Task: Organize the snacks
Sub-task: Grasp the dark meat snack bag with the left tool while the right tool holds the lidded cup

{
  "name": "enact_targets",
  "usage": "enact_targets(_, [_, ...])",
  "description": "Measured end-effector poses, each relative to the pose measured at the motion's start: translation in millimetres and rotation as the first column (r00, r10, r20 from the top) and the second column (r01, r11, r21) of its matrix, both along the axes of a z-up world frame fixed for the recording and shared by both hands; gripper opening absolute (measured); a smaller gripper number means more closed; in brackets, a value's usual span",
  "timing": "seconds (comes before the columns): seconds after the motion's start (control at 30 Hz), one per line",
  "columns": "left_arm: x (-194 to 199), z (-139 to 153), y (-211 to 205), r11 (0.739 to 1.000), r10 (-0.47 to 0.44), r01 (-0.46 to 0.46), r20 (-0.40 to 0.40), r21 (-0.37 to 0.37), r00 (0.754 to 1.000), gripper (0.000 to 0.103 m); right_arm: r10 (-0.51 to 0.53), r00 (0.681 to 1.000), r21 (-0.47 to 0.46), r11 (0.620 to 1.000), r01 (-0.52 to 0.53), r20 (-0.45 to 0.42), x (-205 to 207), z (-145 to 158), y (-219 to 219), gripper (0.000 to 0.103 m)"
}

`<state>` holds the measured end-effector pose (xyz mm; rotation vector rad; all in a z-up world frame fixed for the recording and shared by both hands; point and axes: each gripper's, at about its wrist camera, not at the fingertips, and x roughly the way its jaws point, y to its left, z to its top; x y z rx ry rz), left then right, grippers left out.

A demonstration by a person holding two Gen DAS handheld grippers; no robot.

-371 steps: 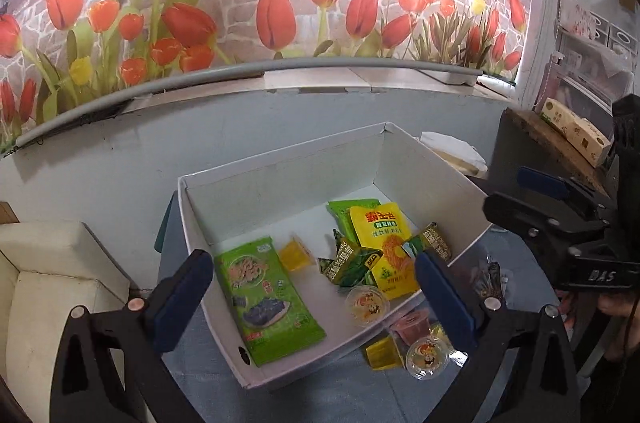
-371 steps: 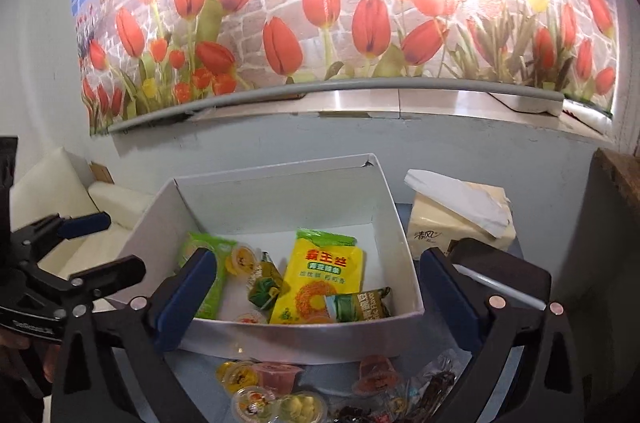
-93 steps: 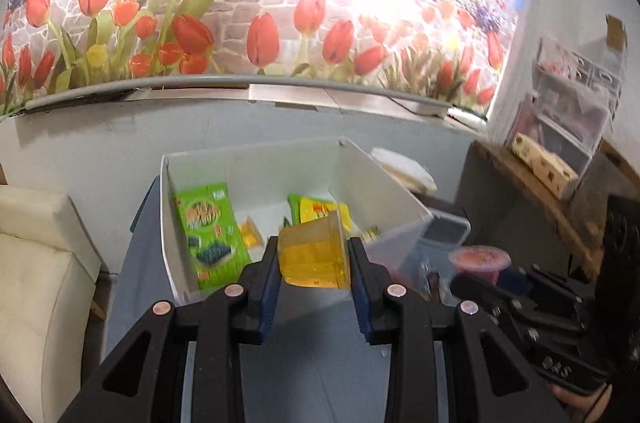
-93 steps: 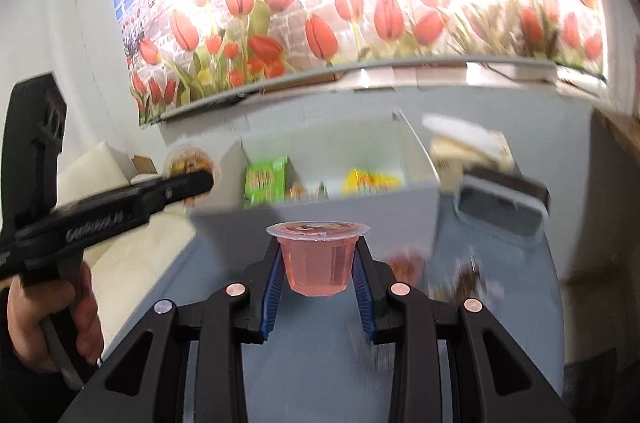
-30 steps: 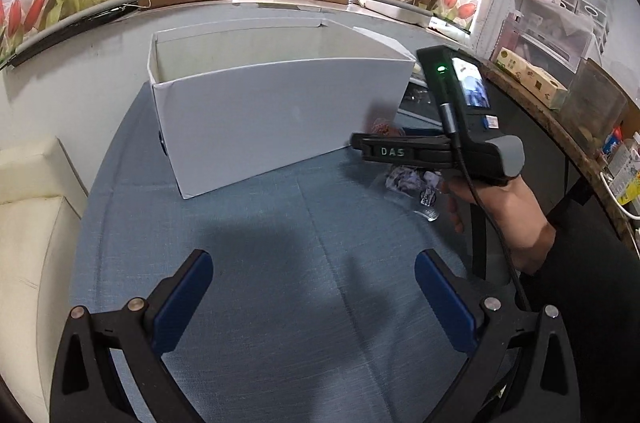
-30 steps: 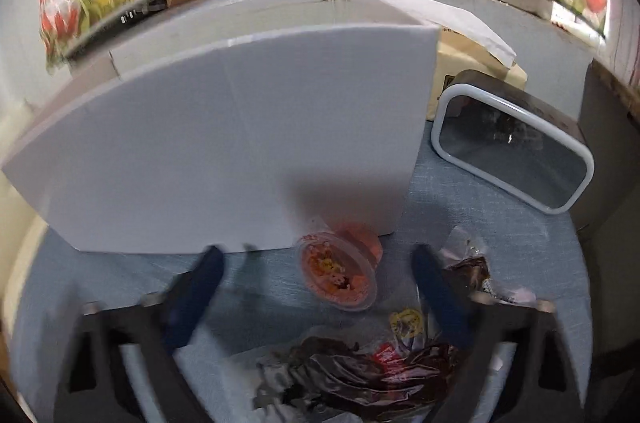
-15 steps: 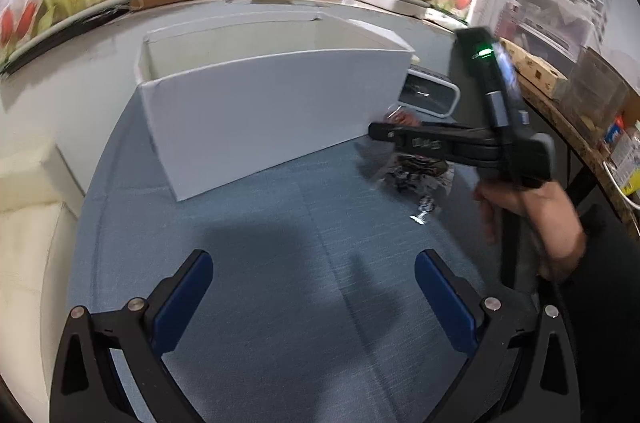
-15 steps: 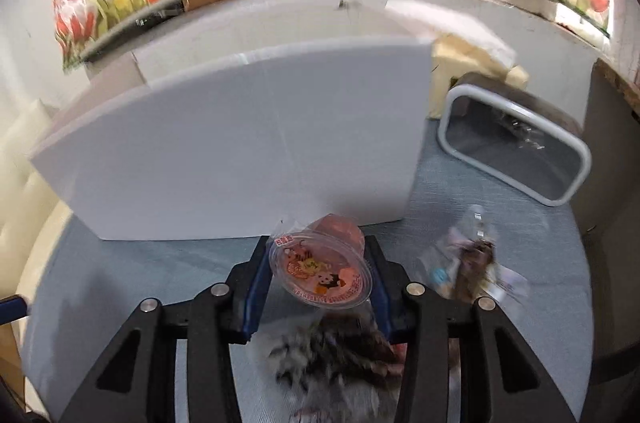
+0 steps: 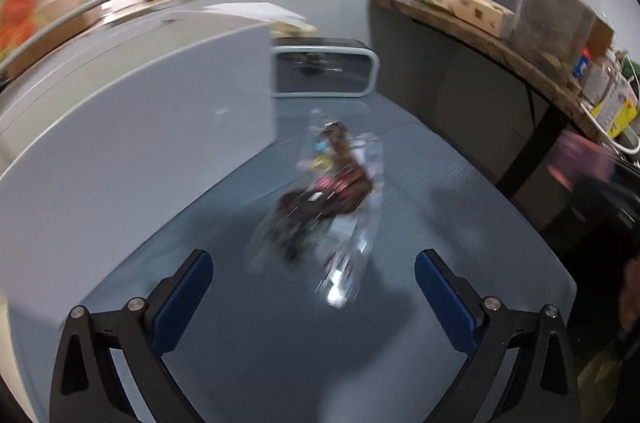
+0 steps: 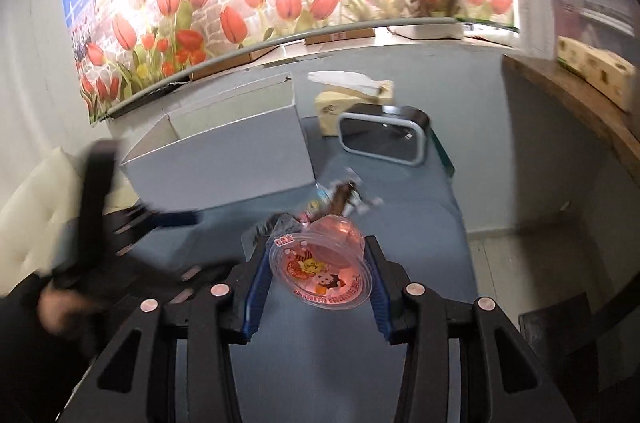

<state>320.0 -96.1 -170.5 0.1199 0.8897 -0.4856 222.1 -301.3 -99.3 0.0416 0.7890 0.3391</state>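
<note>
Right gripper (image 10: 318, 271) clamped on one pink jelly cup (image 10: 320, 263), lifted off blue table (image 10: 420, 243), printed lid facing camera. Left gripper (image 9: 314, 287) jaws wide open, nothing between. One blurry pile of dark wrapped snacks (image 9: 324, 199) at 12 o'clock from it. One white box (image 9: 132, 127) at 10 o'clock. One dark bin (image 9: 324, 73) behind the pile.
</note>
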Motion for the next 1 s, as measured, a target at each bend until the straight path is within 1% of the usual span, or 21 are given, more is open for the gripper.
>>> enact_targets(0.07, [14, -6, -22, 0.998, -0.055, 0.055, 0.006, 0.024, 0.998, 0.103, -0.014, 1.000, 0.005, 1.000, 0.014, 0.006, -10, 2, -10, 0.048])
enact_targets(0.13, [25, -11, -38, 0.995, -0.090, 0.090, 0.006, 0.046, 0.996, 0.103, -0.026, 1.000, 0.029, 0.999, 0.026, 0.000, -17, 3, -21, 0.048])
enact_targets(0.23, [42, -21, -58, 0.987, -0.137, 0.138, -0.019, 0.078, 0.990, 0.103, -0.037, 0.999, 0.030, 0.999, 0.037, -0.001, -24, 4, -32, 0.048])
enact_targets(0.3, [49, -26, -65, 0.981, -0.173, 0.175, -0.020, 0.087, 0.985, 0.103, -0.046, 0.999, 0.035, 0.998, 0.047, -0.005, -27, 5, -39, 0.048])
enact_targets(0.33, [55, -31, -69, 0.974, -0.199, 0.202, -0.043, 0.102, 0.979, 0.103, -0.051, 0.999, 0.037, 0.998, 0.051, -0.005, -28, 5, -41, 0.048])
enact_targets(0.37, [58, -35, -72, 0.971, -0.201, 0.207, -0.060, 0.118, 0.978, 0.103, -0.053, 0.999, 0.044, 0.998, 0.053, -0.006, -29, 6, -44, 0.048])
enact_targets(0.4, [62, -37, -73, 0.970, -0.209, 0.216, -0.070, 0.114, 0.975, 0.103, -0.056, 0.998, 0.048, 0.997, 0.056, -0.004, -29, 6, -47, 0.048])
enact_targets(0.43, [64, -37, -71, 0.970, -0.217, 0.224, -0.073, 0.095, 0.973, 0.103, -0.059, 0.998, 0.048, 0.997, 0.059, -0.002, -30, 6, -48, 0.048])
enact_targets(0.5, [68, -36, -64, 0.971, -0.221, 0.226, -0.070, 0.071, 0.973, 0.102, -0.060, 0.998, 0.054, 0.997, 0.060, -0.005, -29, 5, -50, 0.048])
enact_targets(0.57, [68, -36, -60, 0.967, -0.238, 0.242, -0.060, 0.073, 0.969, 0.101, -0.059, 0.998, 0.055, 0.997, 0.060, -0.012, -28, 3, -49, 0.048])
enact_targets(0.6, [69, -35, -59, 0.967, -0.238, 0.242, -0.057, 0.081, 0.970, 0.095, -0.058, 0.998, 0.057, 0.997, 0.059, -0.017, -28, 1, -49, 0.048])
enact_targets(0.63, [67, -33, -57, 0.967, -0.231, 0.234, -0.039, 0.098, 0.972, 0.080, -0.055, 0.998, 0.063, 0.996, 0.056, -0.021, -27, 0, -47, 0.048])
enact_targets(0.67, [66, -31, -53, 0.969, -0.225, 0.227, -0.032, 0.093, 0.974, 0.078, -0.052, 0.998, 0.065, 0.996, 0.053, -0.021, -27, -1, -46, 0.048])
enact_targets(0.73, [63, -30, -47, 0.970, -0.229, 0.232, -0.048, 0.078, 0.972, 0.077, -0.045, 0.999, 0.065, 0.997, 0.047, -0.026, -25, -3, -42, 0.048])
enact_targets(0.8, [58, -28, -41, 0.969, -0.227, 0.230, -0.039, 0.090, 0.973, 0.077, -0.040, 0.999, 0.066, 0.997, 0.042, -0.029, -25, -4, -39, 0.048])
enact_targets(0.87, [53, -25, -35, 0.976, -0.204, 0.206, -0.032, 0.075, 0.979, 0.077, -0.031, 0.999, 0.066, 0.997, 0.032, -0.028, -26, -2, -36, 0.048])
enact_targets(0.93, [42, -18, -29, 0.981, -0.184, 0.185, -0.007, 0.058, 0.983, 0.077, -0.027, 0.999, 0.067, 0.997, 0.029, -0.023, -25, 0, -34, 0.048])
enact_targets(1.0, [31, -9, -23, 0.986, -0.156, 0.155, 0.018, 0.058, 0.988, 0.077, -0.022, 1.000, 0.065, 0.998, 0.023, -0.018, -24, 2, -32, 0.048])
